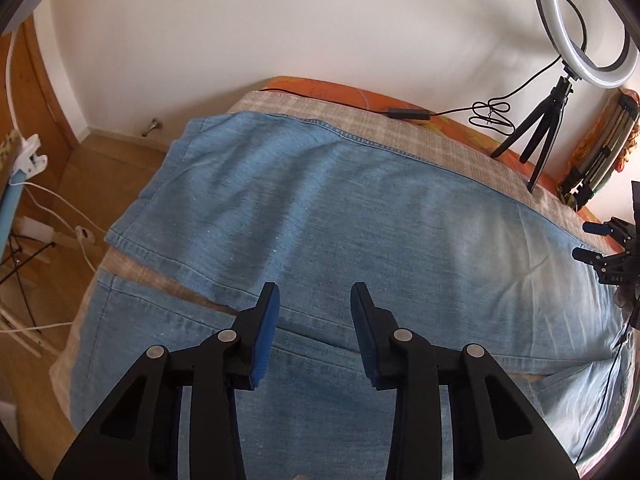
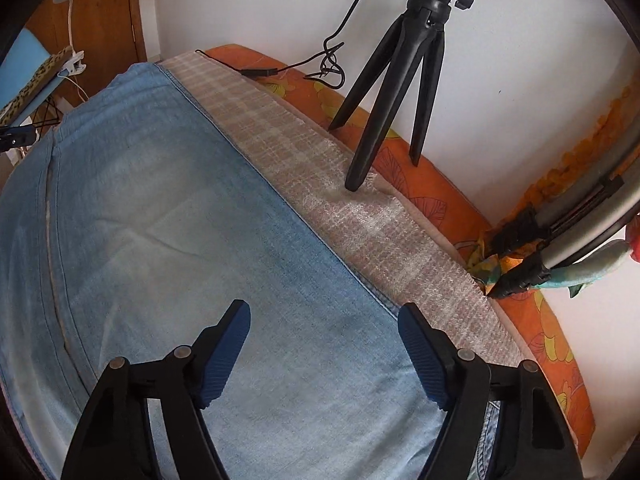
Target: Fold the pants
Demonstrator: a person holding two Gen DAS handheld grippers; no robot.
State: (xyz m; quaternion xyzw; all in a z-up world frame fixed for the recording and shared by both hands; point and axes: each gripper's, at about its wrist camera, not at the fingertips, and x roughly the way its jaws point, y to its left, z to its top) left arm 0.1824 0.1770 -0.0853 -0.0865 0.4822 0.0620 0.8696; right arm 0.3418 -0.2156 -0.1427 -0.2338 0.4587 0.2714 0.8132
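Note:
Light blue jeans (image 1: 340,216) lie spread flat on a checked beige cloth (image 1: 448,144). Both legs run to the left, with a narrow gap between them. The hem of the far leg (image 1: 132,240) lies near the left edge of the bed. My left gripper (image 1: 314,292) is open and empty, hovering over the gap between the legs. My right gripper (image 2: 324,316) is open and empty above the jeans (image 2: 180,220), close to their far side seam (image 2: 320,240). The right gripper also shows at the right edge of the left wrist view (image 1: 600,246).
A black tripod (image 2: 396,92) with a ring light (image 1: 588,20) stands on the cloth's far edge, with its cable and controller (image 1: 408,114) along the orange floral sheet (image 2: 460,208). A folded stand (image 2: 560,232) lies at the right. Wooden floor, cables and a clamp lamp (image 1: 28,156) are left of the bed.

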